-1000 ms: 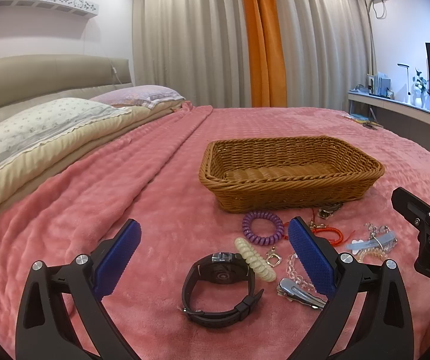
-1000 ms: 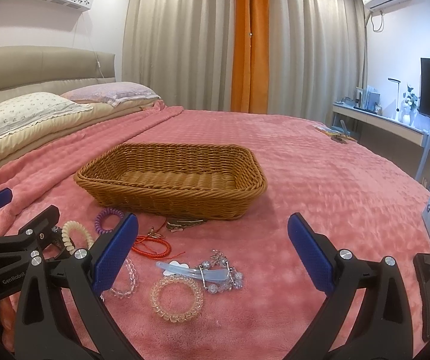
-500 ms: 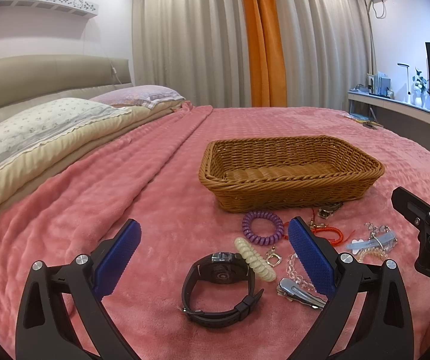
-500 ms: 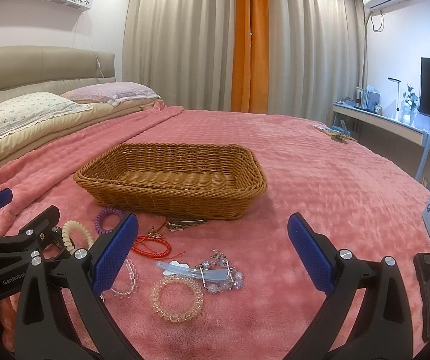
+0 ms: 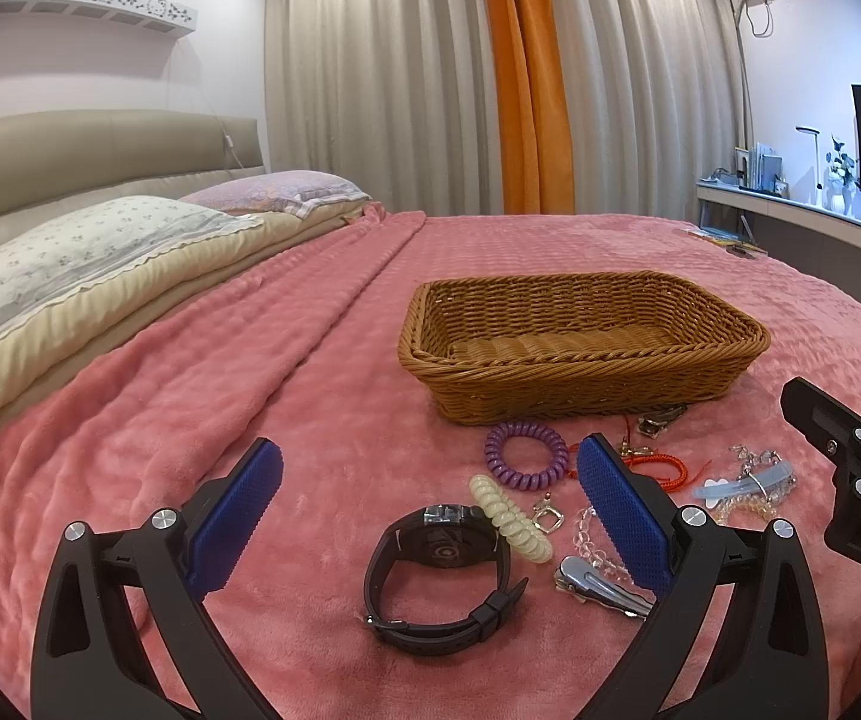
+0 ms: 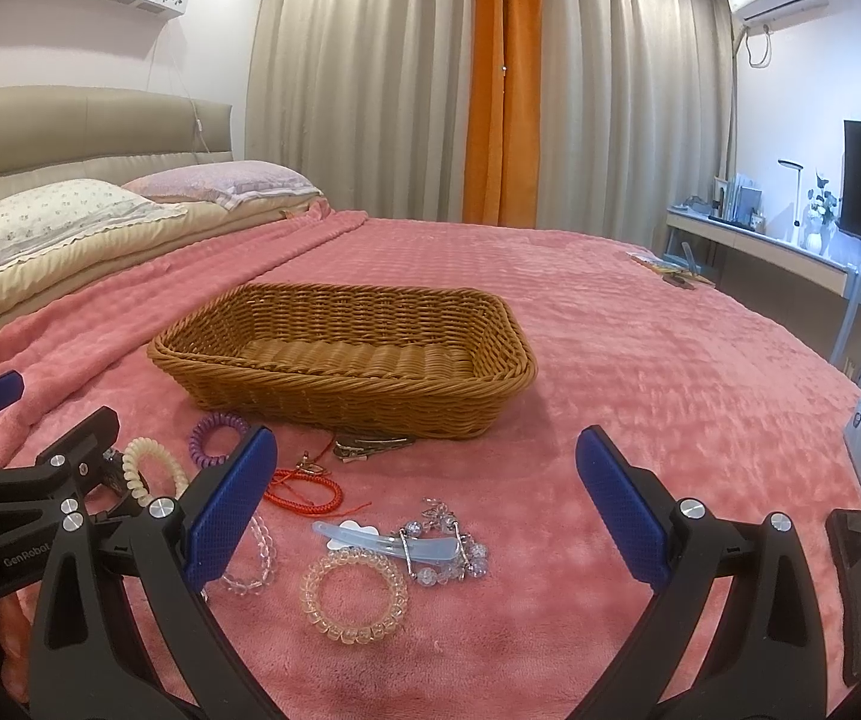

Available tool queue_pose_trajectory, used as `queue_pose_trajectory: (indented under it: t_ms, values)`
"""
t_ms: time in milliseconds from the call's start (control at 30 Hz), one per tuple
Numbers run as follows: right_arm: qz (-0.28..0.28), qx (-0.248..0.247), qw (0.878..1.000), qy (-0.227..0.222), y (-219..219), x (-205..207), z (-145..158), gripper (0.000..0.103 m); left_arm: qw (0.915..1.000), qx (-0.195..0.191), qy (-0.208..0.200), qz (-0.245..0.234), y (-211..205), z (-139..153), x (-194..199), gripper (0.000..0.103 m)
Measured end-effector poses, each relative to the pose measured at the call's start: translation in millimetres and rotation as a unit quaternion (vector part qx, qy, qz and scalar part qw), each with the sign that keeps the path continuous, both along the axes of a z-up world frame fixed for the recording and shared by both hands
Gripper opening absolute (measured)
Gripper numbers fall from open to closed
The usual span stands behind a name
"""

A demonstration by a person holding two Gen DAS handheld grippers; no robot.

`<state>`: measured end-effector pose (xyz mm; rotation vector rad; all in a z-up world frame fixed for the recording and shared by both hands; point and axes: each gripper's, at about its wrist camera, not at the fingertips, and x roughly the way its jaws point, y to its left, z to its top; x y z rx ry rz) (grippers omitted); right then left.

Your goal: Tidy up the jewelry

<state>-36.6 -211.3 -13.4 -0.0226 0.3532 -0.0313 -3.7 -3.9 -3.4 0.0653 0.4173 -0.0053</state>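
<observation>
Hovering spread-jawed over the blanket [image 5: 190, 390]: left gripper [image 5: 427, 501] above watch [image 5: 439, 564], right gripper [image 6: 424, 501] (holding nothing) above blue clip [image 6: 382, 540].

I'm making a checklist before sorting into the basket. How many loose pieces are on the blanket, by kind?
Coil hair ties: 3 (purple, cream, clear)
Hair clips: 3 (silver, blue, metal one by the basket)
Bead bracelets: 2 (clear, charm)
Watch: 1
Red cord: 1
Square ring: 1
Total: 11

Each tool is matte black plastic: the left tool [image 5: 424, 504] and right tool [image 6: 424, 501] carry textured blue pads [image 5: 622, 504], silver screws, and white lettering, seemingly "GenRobot"
</observation>
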Motion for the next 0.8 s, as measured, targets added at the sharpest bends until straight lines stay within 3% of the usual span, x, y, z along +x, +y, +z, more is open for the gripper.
queue_pose_trajectory:
  t_ms: [167, 333, 500, 600, 733, 800]
  values:
    - [0.000, 0.000, 1.000, -0.001, -1, -2, 1, 0.095, 1.0000, -0.002, 0.003, 0.001, 1, 0, 0, 0.096]
    - [-0.002, 0.006, 1.000, 0.013, -6, -2, 5, 0.095, 0.9986, -0.006, 0.053, -0.002, 25, 11, 5, 0.096]
    - [0.004, 0.011, 0.999, 0.049, -13, 2, 9, 0.095, 0.9940, -0.067, 0.084, -0.021, 80, 27, -4, 0.095]
    - [0.014, 0.008, 0.998, 0.067, -17, 0, 12, 0.093, 0.9905, -0.082, 0.105, -0.033, 91, 26, -6, 0.094]
    - [0.028, 0.031, 0.995, 0.088, -31, -7, 13, 0.083, 0.9860, -0.072, 0.143, -0.044, 81, 14, 2, 0.071]
    - [0.026, 0.041, 0.994, 0.099, -41, -9, 11, 0.076, 0.9833, -0.073, 0.160, -0.045, 80, 4, 8, 0.066]
